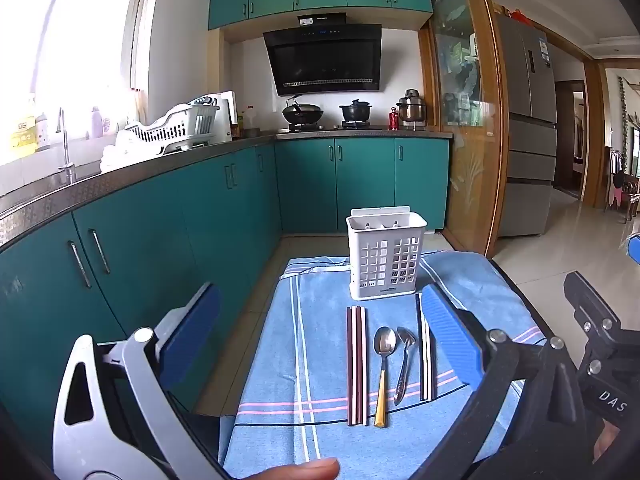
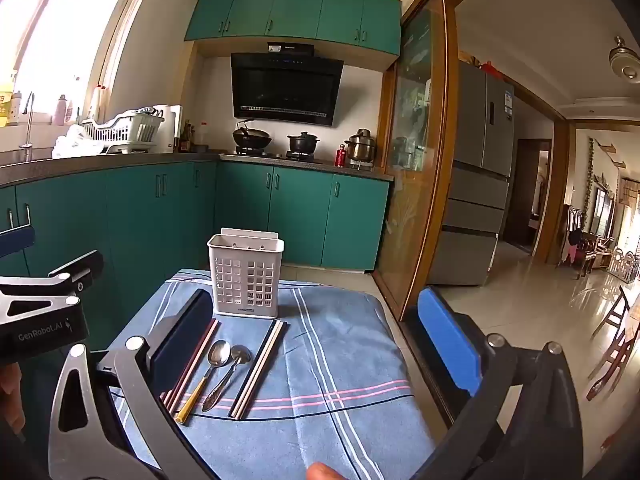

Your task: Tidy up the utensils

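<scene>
- Nothing is picked up yet, so I judge this the opening step; the left hand-held gripper (image 1: 320, 340) and the right hand-held gripper (image 2: 316, 340) both hover with fingers spread wide, holding nothing.
- On the blue cloth (image 1: 320, 432) over the tabletop lie dark chopsticks (image 1: 356, 364), a yellow-handled spoon (image 1: 383, 372), a steel spoon (image 1: 404, 364) and pale chopsticks (image 1: 425, 360), side by side; the white holder (image 1: 385, 256) stands upright just beyond them, seemingly empty.
- Next, probably: lower one gripper over one utensil, close across its handle, lift, tip upright, drop into the holder.
</scene>
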